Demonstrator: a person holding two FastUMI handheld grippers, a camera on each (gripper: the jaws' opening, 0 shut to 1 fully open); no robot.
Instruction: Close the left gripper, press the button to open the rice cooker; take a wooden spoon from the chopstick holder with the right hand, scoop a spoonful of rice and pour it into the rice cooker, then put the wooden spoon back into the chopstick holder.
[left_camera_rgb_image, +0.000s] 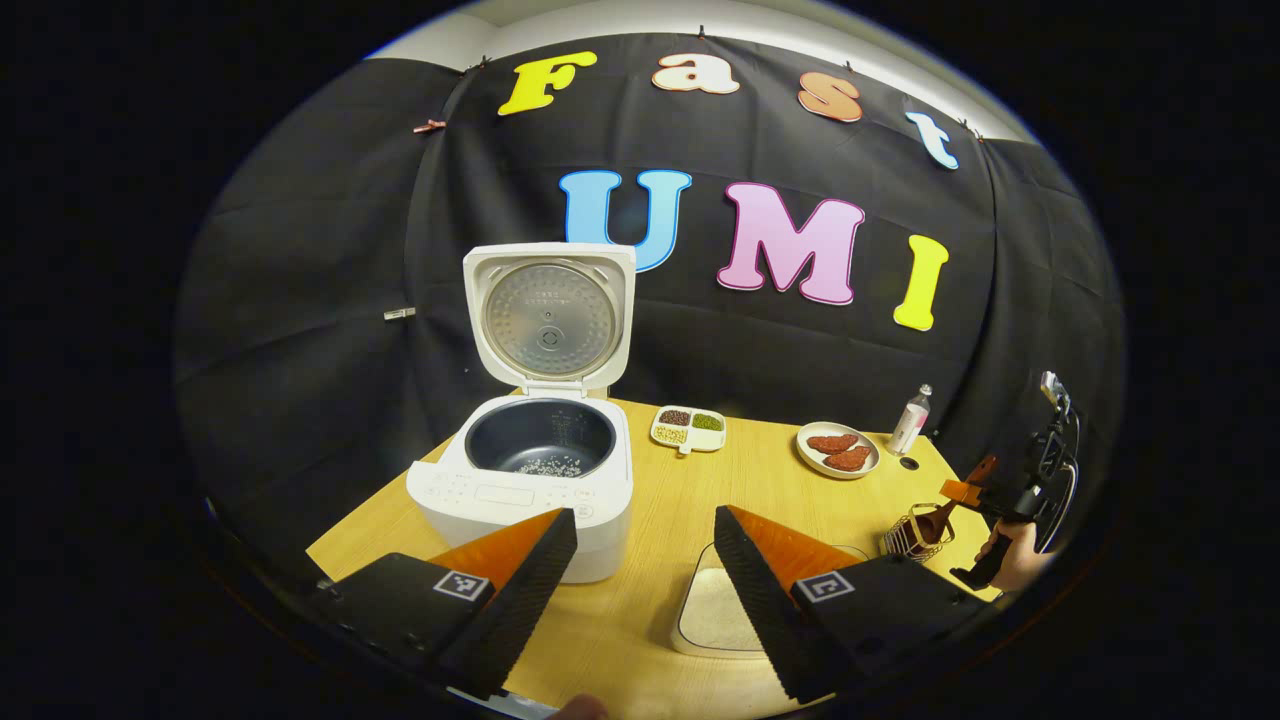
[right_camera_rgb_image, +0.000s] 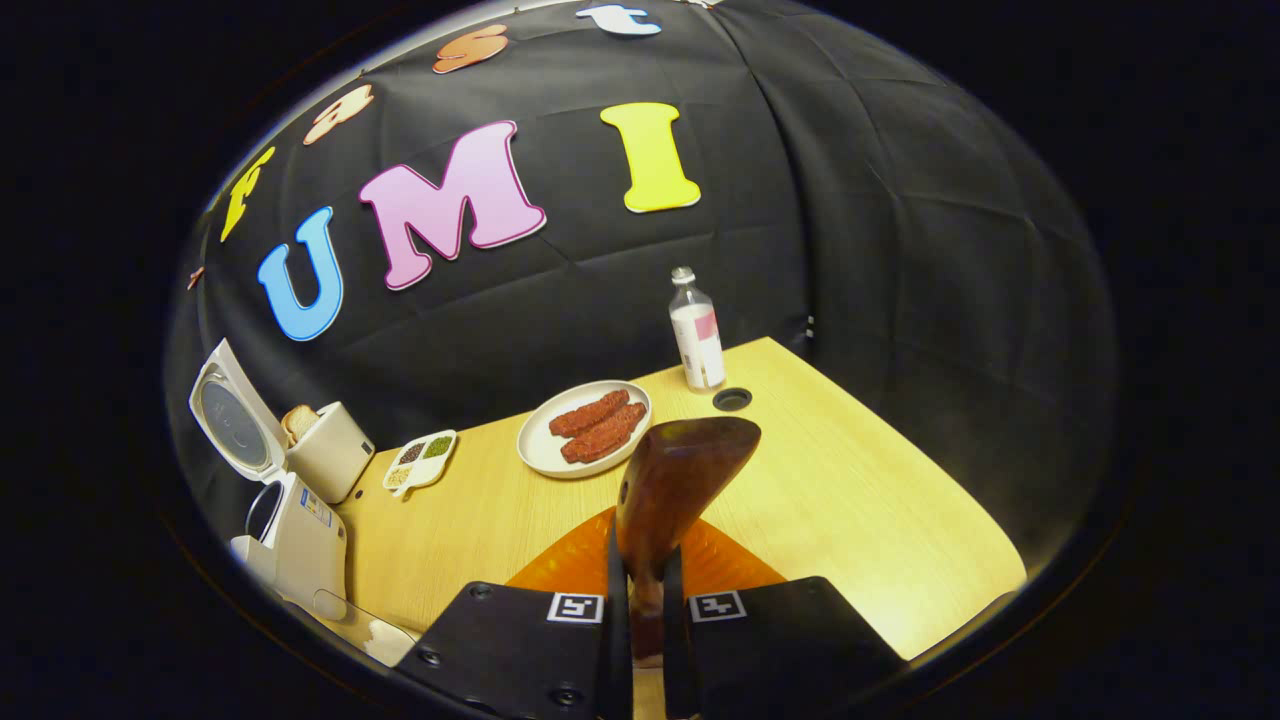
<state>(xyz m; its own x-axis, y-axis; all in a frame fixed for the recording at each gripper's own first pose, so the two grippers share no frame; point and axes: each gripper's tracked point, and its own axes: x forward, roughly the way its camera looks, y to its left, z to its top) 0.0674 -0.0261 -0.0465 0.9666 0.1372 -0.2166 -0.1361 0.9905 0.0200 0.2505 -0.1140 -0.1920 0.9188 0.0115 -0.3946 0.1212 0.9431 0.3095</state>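
Right now the rice cooker (left_camera_rgb_image: 525, 480) stands on the left part of the bench (left_camera_rgb_image: 660, 500) with its lid (left_camera_rgb_image: 549, 318) swung fully upright, the dark inner pot (left_camera_rgb_image: 540, 440) exposed and a little white rice lying on its bottom. From the left gripper view, the left claw (left_camera_rgb_image: 645, 555) is spread wide and holds nothing; one finger sits in front of the cooker's near corner, the other over a white container of rice (left_camera_rgb_image: 715, 610) near the bench's front edge, with bare wood showing between them. Behind the cooker, toward the back edge, lie a small divided dish of beans (left_camera_rgb_image: 688, 428), a plate with reddish pieces of food (left_camera_rgb_image: 838, 450) and a bottle (left_camera_rgb_image: 910, 420), all apart from one another. At the right end of the bench a wire chopstick holder (left_camera_rgb_image: 905, 540) stands near the edge, and just above it the other gripper, held in a hand (left_camera_rgb_image: 1015, 555), carries the spoon. In the right gripper view the right claw (right_camera_rgb_image: 646, 600) is pinched narrow on the handle of the wooden spoon (right_camera_rgb_image: 675, 480), both fingers pressing it, the bowl pointing forward over the bench. Past the spoon the wood is open out to the right-hand and far edges, and a small round hole (right_camera_rgb_image: 732, 399) sits near the bottle (right_camera_rgb_image: 697, 335). A toaster (right_camera_rgb_image: 330, 450) with bread in it stands behind the cooker (right_camera_rgb_image: 290, 530).
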